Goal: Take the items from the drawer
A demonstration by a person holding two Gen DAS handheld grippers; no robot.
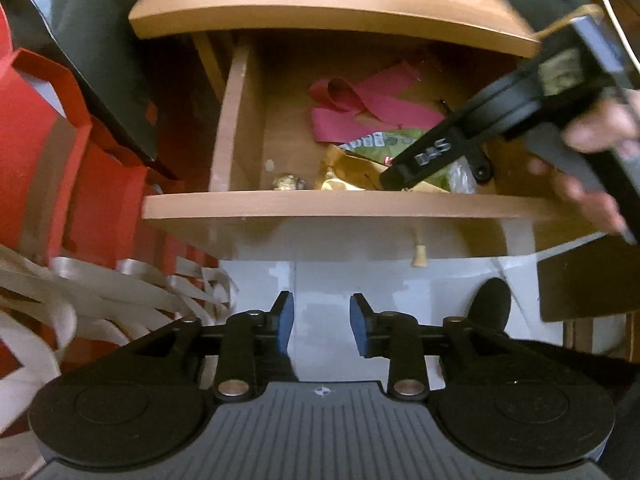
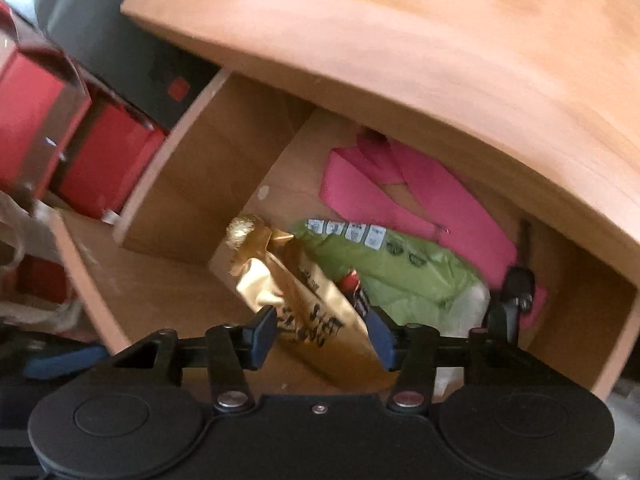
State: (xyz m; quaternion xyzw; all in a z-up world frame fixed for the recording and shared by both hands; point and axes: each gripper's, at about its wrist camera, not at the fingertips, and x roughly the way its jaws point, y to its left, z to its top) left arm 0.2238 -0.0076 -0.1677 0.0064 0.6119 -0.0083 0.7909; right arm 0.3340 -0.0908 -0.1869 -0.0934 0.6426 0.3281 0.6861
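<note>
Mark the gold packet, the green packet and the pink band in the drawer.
gold packet (image 2: 296, 300), right wrist view, on its shiny printed face.
green packet (image 2: 404, 268), right wrist view, on its crumpled middle.
pink band (image 1: 372, 104), left wrist view, on a flat strip of it.

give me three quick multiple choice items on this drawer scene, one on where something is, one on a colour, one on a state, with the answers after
1. Where does the gold packet lie?
A. in the open drawer
B. on the floor
C. on top of the cabinet

2. What colour is the strap at the back of the drawer?
A. blue
B. pink
C. white

3. How is the left gripper?
A. shut on the gold packet
B. shut on the strap
C. open, holding nothing

Answers:
1 A, it rests on the drawer floor beside the green packet.
2 B, the folded band is bright pink in both views.
3 C, its blue pads stand apart with only pale floor between them.
</note>
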